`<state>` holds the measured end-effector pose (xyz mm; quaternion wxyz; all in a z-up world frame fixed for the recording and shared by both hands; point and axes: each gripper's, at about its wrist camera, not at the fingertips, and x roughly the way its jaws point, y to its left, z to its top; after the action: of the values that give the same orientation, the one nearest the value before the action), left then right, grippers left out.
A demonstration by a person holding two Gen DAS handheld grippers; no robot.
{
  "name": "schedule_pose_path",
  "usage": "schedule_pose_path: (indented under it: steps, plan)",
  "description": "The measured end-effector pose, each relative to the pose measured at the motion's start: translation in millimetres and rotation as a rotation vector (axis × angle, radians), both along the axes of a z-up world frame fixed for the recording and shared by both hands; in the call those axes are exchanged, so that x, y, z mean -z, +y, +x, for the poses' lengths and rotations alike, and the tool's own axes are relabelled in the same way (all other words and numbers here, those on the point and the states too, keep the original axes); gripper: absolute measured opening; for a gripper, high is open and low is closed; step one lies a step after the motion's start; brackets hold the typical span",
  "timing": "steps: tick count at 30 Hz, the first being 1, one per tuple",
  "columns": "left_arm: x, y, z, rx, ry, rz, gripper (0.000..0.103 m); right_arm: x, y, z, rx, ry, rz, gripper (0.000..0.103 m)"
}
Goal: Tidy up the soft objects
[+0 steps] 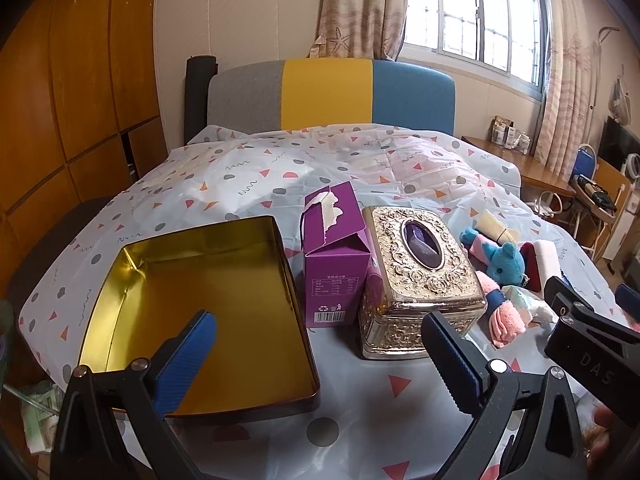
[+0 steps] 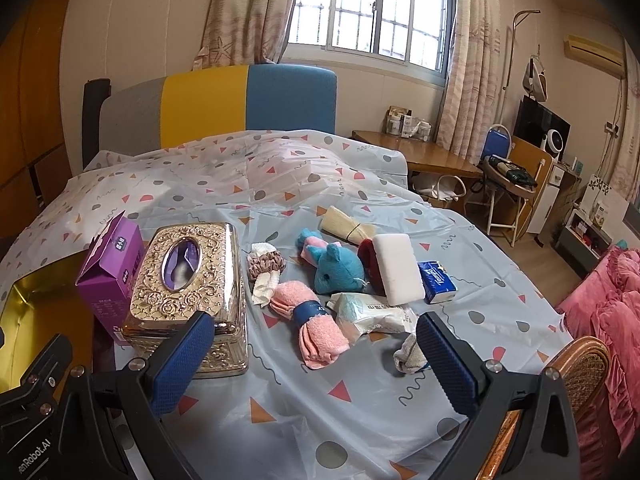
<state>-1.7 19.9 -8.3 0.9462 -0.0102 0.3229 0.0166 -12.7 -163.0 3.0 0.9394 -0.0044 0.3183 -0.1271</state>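
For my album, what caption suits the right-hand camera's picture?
Open right gripper hovers over rolled pink towel, blue plush toy and white sponge beside an ornate tissue box.

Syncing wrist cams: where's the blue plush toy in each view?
Left wrist: blue plush toy right of centre, just right of the gold embossed tissue box, partly hidden among the other soft items.
Right wrist: the plush sits near centre, right of that box, left of the white sponge block.
Shared landmark: the gold tissue box with the purple carton on its left side.
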Motion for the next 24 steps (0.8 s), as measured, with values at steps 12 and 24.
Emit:
schedule_pose_path:
  steps: [12,24]
  plan:
    - [-1,5,-3,-0.005,0.002,-0.002,0.103,-2,5,0,-0.008,-0.009,-0.003,0.103]
    - [-1,12,-5,-0.017,-0.001,-0.018,0.103,-2,8,-1,-0.014,-0.013,-0.004,0.103]
